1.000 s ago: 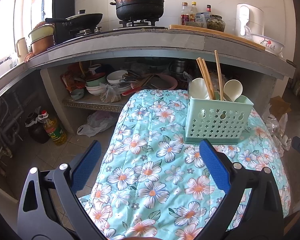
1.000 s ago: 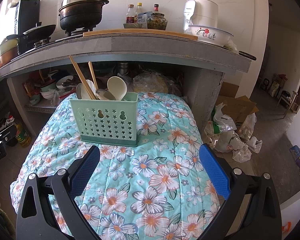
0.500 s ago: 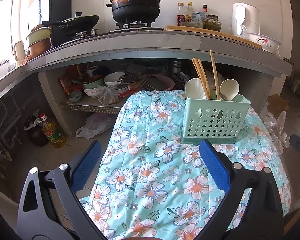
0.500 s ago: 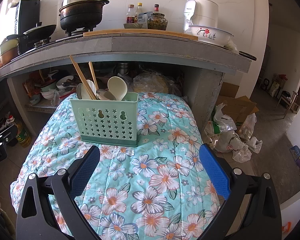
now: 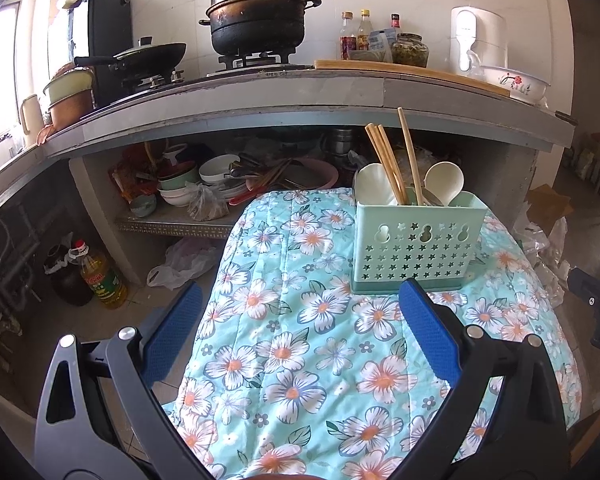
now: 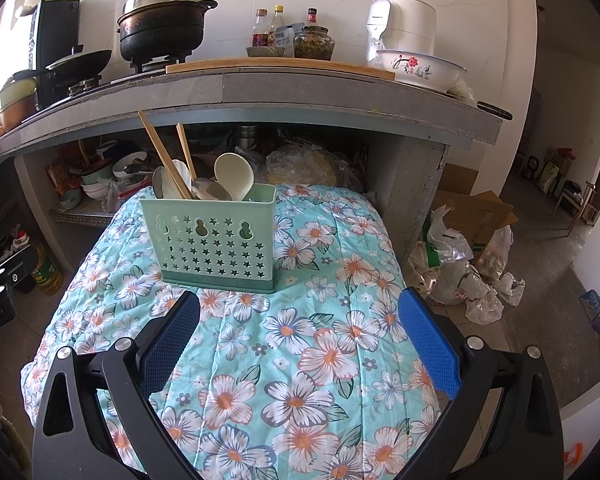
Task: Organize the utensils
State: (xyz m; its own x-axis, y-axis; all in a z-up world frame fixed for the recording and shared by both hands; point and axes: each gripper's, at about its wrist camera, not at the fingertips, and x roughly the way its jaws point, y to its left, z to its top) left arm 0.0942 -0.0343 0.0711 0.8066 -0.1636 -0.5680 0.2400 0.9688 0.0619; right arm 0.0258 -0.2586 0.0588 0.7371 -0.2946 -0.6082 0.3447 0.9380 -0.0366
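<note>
Left tongs [image 5: 298,330] drifted left; caddy [image 5: 414,246] holds chopsticks [image 5: 388,168], spoons [image 5: 444,180]

In front of me is a raised surface draped in a quilted turquoise cloth [image 5: 300,360] printed with white and orange flowers, its edges falling away on the left and right. Standing upright on the cloth, toward its far end, is a mint-green plastic utensil caddy [image 5: 416,248] with star-shaped holes, and it is the one thing I can see resting directly on the cloth [image 6: 300,360].
</note>
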